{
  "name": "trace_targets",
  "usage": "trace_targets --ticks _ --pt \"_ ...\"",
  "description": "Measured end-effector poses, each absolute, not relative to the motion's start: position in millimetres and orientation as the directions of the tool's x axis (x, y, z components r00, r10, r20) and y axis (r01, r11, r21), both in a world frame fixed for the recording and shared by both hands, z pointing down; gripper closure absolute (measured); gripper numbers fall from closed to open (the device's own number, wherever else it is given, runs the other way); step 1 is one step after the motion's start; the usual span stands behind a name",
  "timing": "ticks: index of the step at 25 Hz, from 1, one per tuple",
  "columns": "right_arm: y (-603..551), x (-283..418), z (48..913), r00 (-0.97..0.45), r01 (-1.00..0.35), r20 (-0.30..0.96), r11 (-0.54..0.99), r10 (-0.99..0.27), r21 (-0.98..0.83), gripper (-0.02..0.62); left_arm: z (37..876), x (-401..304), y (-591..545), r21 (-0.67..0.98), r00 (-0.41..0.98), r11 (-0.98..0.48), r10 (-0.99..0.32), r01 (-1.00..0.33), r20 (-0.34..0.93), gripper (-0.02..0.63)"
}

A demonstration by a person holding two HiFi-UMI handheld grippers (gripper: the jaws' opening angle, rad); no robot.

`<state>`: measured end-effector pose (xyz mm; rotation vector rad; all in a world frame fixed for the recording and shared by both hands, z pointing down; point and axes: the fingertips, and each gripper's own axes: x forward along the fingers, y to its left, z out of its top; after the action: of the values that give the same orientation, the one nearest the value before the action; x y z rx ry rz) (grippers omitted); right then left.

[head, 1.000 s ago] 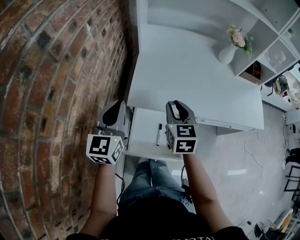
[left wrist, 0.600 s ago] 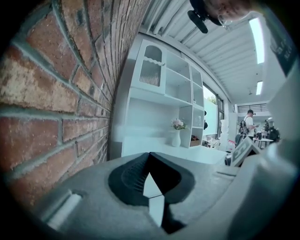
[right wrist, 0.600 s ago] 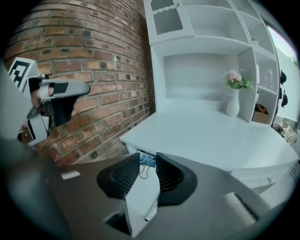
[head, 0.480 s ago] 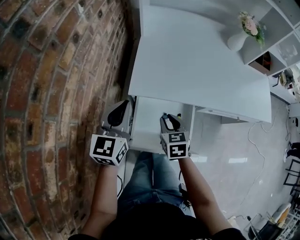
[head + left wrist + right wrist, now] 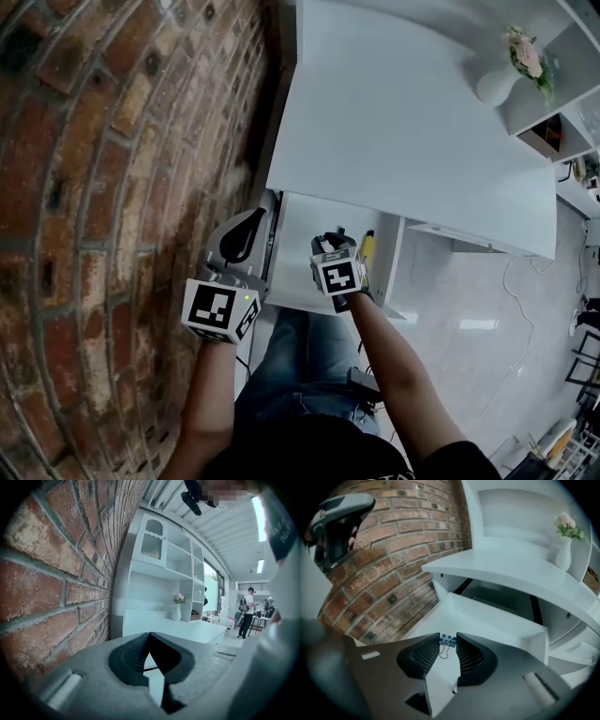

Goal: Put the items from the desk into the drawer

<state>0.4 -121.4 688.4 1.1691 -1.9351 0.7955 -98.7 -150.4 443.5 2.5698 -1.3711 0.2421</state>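
The white drawer [image 5: 292,274] stands pulled out under the white desk [image 5: 403,122]. My right gripper [image 5: 328,242] hangs over the drawer's middle, shut on a small blue binder clip [image 5: 446,641] that sits between its fingertips just above the drawer floor [image 5: 487,616]. A yellow pen-like item [image 5: 367,247] lies in the drawer at its right side. My left gripper [image 5: 255,220] is held beside the drawer's left edge, close to the brick wall, its jaws shut with nothing in them. In the left gripper view its tips [image 5: 149,635] meet in front of the desk top.
A brick wall [image 5: 112,187] runs along the left. A white vase with flowers [image 5: 497,84] stands at the desk's far right, beside shelf cubbies [image 5: 562,103]. My legs are below the drawer front. A person [image 5: 246,613] stands far off in the room.
My right gripper has moved from the drawer's right front edge to over its middle and dipped lower. The left gripper has stayed by the wall.
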Motion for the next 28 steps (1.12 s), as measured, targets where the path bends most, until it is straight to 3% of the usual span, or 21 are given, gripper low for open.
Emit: trace_targets --ticks 14,28 --pt "-134.3 -24.2 782.1 -0.299 -0.916 0.882 0.369 -0.364 -0.158 0.472 457.8 -112.1 -156.0 0.057 0.525 -0.533 -0.799 -0.844 0.294 0.606" --pt "-131.6 -23.1 781.8 -0.281 -0.922 0.890 0.359 -0.359 -0.146 0.436 452.9 -115.0 -152.2 0.045 0.517 -0.529 -0.801 -0.847 0.301 0.606"
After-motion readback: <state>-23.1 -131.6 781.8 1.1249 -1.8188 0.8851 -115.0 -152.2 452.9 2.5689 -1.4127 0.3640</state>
